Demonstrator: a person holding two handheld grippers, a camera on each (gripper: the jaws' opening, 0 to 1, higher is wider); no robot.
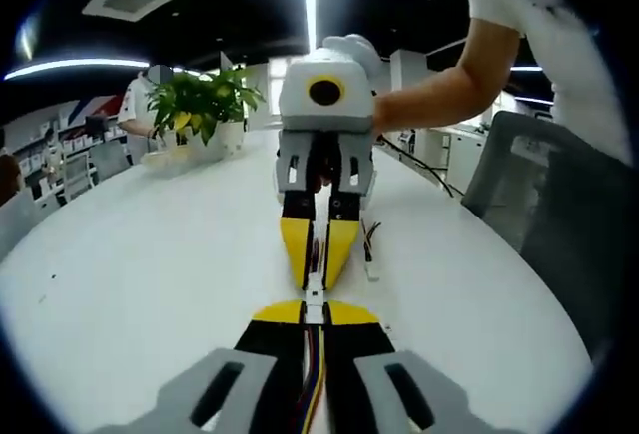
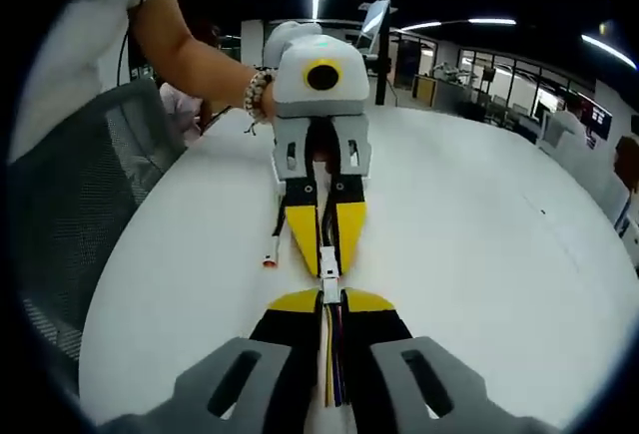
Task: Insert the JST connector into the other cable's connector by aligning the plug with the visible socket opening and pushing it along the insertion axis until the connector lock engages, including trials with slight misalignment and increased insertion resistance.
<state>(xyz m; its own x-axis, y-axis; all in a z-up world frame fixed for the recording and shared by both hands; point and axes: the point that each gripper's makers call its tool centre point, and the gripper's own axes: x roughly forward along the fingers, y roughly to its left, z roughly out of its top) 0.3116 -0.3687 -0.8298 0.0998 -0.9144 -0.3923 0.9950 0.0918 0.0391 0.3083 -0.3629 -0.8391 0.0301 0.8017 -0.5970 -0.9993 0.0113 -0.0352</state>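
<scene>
Between facing gripper tips, just above tabletop point(image 1: 130, 284): white JST connector point(image 1: 315, 294) meets its mate, tips nearly touching. Your left gripper point(image 1: 316, 306) clenched on multicolour cable point(image 1: 312, 394); right gripper point(image 2: 330, 296) clenched on other cable point(image 2: 330, 359). Long axes look collinear, so push straight along that line. Lock engagement: cannot tell. Left gripper view shows spare white plug point(image 1: 371, 270) beside; right gripper view shows spare orange-tipped lead point(image 2: 271, 254).
</scene>
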